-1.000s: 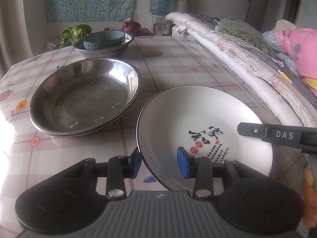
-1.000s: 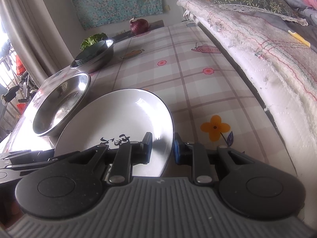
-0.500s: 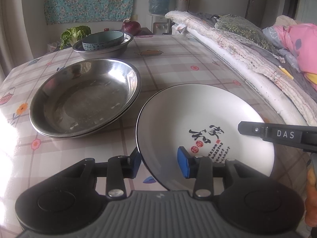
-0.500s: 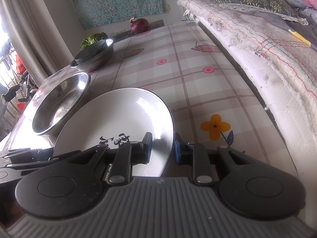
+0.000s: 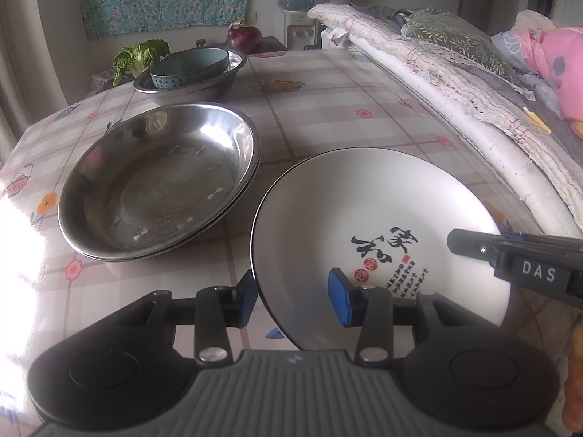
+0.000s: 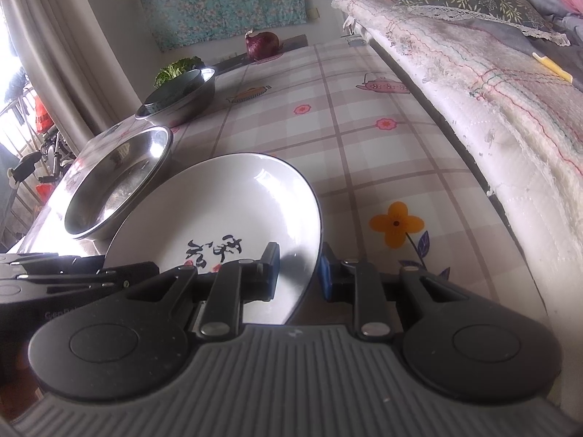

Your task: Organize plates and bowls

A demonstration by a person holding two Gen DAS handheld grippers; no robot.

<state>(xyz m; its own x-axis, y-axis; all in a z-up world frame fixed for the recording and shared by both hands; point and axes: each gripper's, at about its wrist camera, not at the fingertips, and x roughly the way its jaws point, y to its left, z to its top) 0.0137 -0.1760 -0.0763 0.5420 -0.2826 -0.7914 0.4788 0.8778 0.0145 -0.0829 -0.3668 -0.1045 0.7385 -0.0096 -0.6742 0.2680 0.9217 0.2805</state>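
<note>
Straddling the near rim of the white plate (image 5: 364, 218), our left gripper (image 5: 291, 296) had one blue pad outside the edge and one over the plate's inner face; jaws were partly open, with a gap showing on the inner pad side, so no firm clamp as far as we could tell. Our right gripper (image 6: 297, 271) bracketed the opposite rim the same way, jaws narrowly open, pads close to the edge; actual contact we couldn't tell. Plate sat tilted, right side higher, directly ahead of both tools. Ahead-left of the left gripper we had two stacked steel pans (image 5: 160, 178), just beside the plate, not touching. Further ahead, a steel basin (image 5: 193, 83) held a teal bowl (image 5: 189, 67). Beyond that were greens (image 5: 140, 56) and a red onion (image 5: 244, 36). All of it sat on the checked tablecloth (image 5: 346, 109).
</note>
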